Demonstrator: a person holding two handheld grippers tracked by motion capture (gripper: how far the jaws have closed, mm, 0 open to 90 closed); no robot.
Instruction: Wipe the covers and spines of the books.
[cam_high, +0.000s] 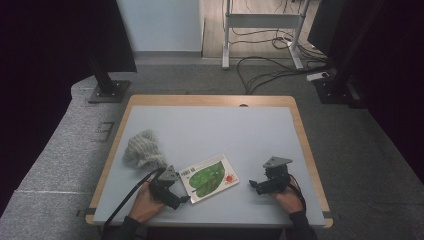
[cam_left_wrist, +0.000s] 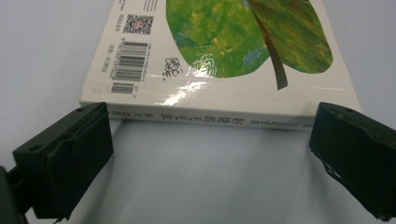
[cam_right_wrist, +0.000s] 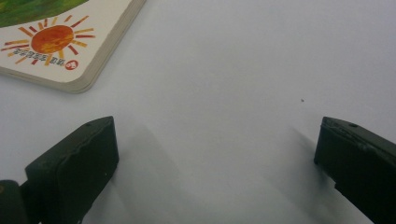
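A white board book with a green leaf and a small orange sun on its cover lies flat near the table's front. In the left gripper view the book shows its spine, barcode and leaf. My left gripper is at the book's near-left edge; its own view has the left gripper open, jaws wide, spine just beyond the tips. My right gripper sits to the right of the book. Its view shows the right gripper open over bare table, the book's sun corner at upper left.
A crumpled grey knitted cloth lies on the table left of the book. Black stands and cables are on the floor beyond the far edge. The far half of the table is bare.
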